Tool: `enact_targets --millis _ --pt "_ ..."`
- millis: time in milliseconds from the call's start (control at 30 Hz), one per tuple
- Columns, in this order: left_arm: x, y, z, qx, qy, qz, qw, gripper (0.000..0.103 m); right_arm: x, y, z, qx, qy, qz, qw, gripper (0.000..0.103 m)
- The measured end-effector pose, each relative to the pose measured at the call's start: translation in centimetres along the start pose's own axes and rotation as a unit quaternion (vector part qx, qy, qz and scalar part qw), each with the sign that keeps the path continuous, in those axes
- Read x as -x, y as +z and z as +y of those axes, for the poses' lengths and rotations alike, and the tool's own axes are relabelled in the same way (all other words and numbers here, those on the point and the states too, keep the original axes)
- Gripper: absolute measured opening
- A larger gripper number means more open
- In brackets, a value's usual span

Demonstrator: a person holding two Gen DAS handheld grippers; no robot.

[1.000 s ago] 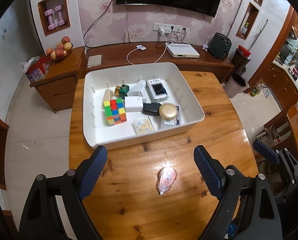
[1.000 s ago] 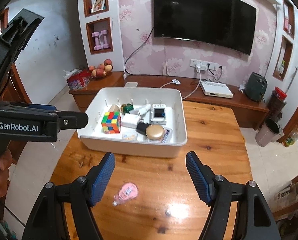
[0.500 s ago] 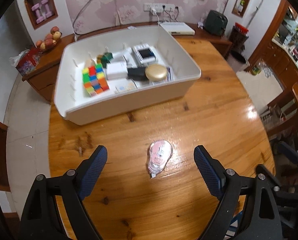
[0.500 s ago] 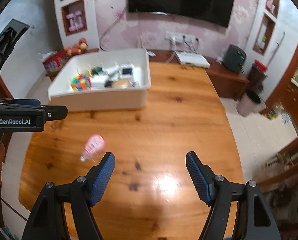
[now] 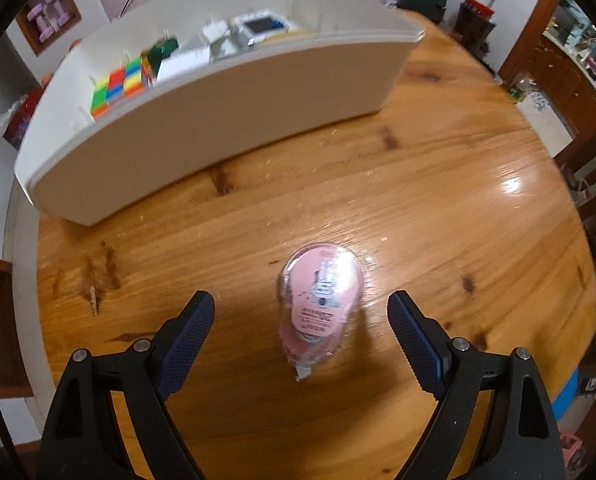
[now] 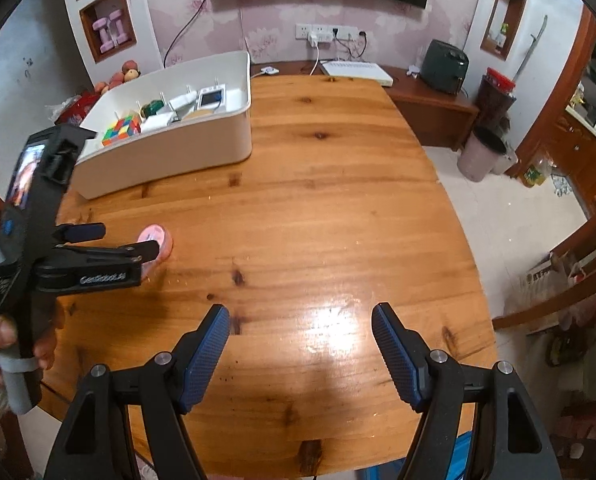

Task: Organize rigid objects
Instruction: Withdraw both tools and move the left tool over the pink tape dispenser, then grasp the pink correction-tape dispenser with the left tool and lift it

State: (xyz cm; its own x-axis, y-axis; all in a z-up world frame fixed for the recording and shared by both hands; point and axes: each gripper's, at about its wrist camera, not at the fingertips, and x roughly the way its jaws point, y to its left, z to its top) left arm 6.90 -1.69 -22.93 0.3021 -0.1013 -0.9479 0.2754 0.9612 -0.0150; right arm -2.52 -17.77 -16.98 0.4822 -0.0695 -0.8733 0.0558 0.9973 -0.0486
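Left wrist view: left gripper [image 5: 301,318] spread wide around pink correction tape [image 5: 321,294].
Right gripper [image 6: 300,342] released above the wooden table [image 6: 338,216].

Desk [image 5: 438,208]: varnished wood with visible grain and dark knots, glossy enough to carry bright window glare. White bin [image 5: 226,120]: smooth, matt plastic walls; pink tape dispenser [image 5: 320,292]: glossy plastic shell under what appears to be a clear crinkled wrapper, though motion blur leaves this uncertain. Left tongs [image 5: 301,334] and right tongs [image 6: 300,350]: matt black plastic arms with metal pivot screws, the fingers [image 6: 206,354] faced with finely ribbed blue rubber-like pads.
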Motion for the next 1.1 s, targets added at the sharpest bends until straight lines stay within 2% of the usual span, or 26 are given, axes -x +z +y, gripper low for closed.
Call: enact_targets --millis 167,300,433,500,533,700,800,933,1100 --pt "-1.6 0.1 0.4 0.013 0.000 0.016 0.9998 0.089 -0.5 -0.2 0.2 0.004 0.006 0.009 1.000 0.074" --pt "-1.8 0.2 -0.1 0.002 0.002 0.012 0.9999 0.085 -1.0 -0.2 0.4 0.003 0.010 0.014 1.000 0.074" --pt "-1.8 0.3 -0.9 -0.012 0.005 0.007 0.9999 0.069 -1.4 0.1 0.4 0.001 0.013 0.020 1.000 0.074" --pt "-1.7 0.4 -1.0 -0.015 0.003 0.002 0.9999 0.057 -1.5 0.2 0.5 0.002 0.015 0.021 1.000 0.074" --pt "-1.7 0.5 -1.0 -0.016 0.005 0.002 0.9999 0.055 -1.6 0.3 0.6 0.003 0.016 0.022 1.000 0.074" --pt "-1.6 0.6 -0.7 0.003 0.014 0.016 0.9998 0.054 -1.7 0.6 0.9 0.009 0.019 0.023 1.000 0.074" --pt "-0.6 0.6 -0.5 0.011 0.007 0.017 0.9998 0.054 -1.6 1.0 0.9 0.011 0.020 0.019 1.000 0.074" --pt "2.5 0.8 -0.3 0.009 0.002 0.001 1.0000 0.054 -1.2 1.8 1.0 0.012 0.025 0.010 1.000 0.074" --pt "7.2 2.7 0.1 0.005 0.008 -0.035 0.9993 0.054 -0.9 3.0 1.2 0.009 0.035 -0.001 0.999 0.074"
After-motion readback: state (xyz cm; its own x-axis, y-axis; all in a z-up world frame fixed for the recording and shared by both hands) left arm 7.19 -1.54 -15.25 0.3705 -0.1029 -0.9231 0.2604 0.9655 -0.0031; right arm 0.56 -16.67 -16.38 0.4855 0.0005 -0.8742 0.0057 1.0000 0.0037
